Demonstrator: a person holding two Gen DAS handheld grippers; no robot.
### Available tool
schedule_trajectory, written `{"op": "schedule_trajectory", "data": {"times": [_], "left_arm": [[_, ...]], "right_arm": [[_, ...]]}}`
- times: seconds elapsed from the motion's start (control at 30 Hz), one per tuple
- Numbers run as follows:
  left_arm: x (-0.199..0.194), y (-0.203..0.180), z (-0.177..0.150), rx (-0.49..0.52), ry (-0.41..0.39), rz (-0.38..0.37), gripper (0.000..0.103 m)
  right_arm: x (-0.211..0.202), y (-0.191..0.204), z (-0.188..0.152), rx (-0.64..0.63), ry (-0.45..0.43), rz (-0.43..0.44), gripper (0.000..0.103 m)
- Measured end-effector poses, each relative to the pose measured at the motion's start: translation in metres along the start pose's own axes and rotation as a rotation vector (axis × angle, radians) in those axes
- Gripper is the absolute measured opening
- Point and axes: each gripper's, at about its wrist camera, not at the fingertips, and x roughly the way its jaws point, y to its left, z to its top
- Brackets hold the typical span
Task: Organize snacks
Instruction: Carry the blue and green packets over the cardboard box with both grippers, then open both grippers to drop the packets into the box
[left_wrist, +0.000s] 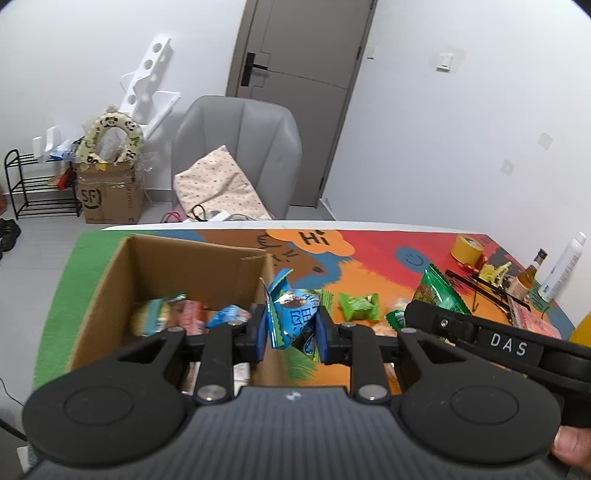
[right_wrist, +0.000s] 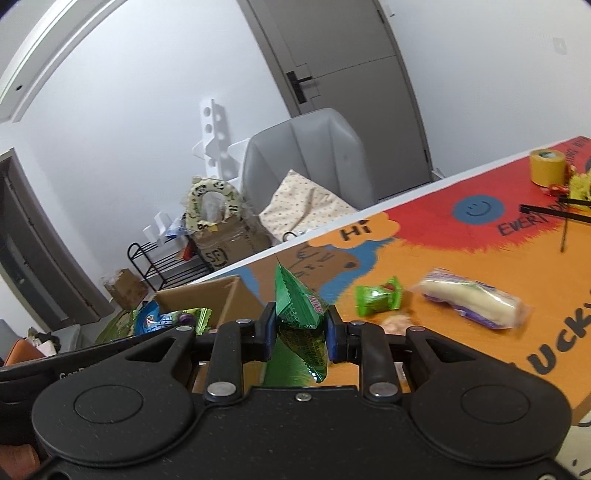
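My left gripper (left_wrist: 291, 328) is shut on a blue snack packet (left_wrist: 293, 314), held up just right of the cardboard box's right wall. The open cardboard box (left_wrist: 110, 273) lies on the left of the table with several snack packets (left_wrist: 173, 315) inside. My right gripper (right_wrist: 301, 332) is shut on a green snack packet (right_wrist: 299, 314) above the table; its black body (left_wrist: 491, 343) also shows in the left wrist view. The box (right_wrist: 218, 295) sits to its left, with snacks (right_wrist: 162, 317) in it.
On the colourful mat (right_wrist: 424, 236) lie a small green candy packet (right_wrist: 378, 297), a long white-and-purple packet (right_wrist: 472, 302), a green bag (left_wrist: 439, 291), a yellow tape roll (left_wrist: 467, 249) and bottles (left_wrist: 561, 269) at the far right. A grey chair (left_wrist: 240, 147) stands behind the table.
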Motion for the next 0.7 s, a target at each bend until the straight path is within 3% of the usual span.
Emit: {"op": "schedule_trajectory", "data": {"times": [0.7], "left_arm": [[0.003,0.079,-0.001,-0.084,0.022,0.061,0.025]], "right_arm": [[0.042,0.069,-0.007,-0.081,0.056,0.052,0.024]]}}
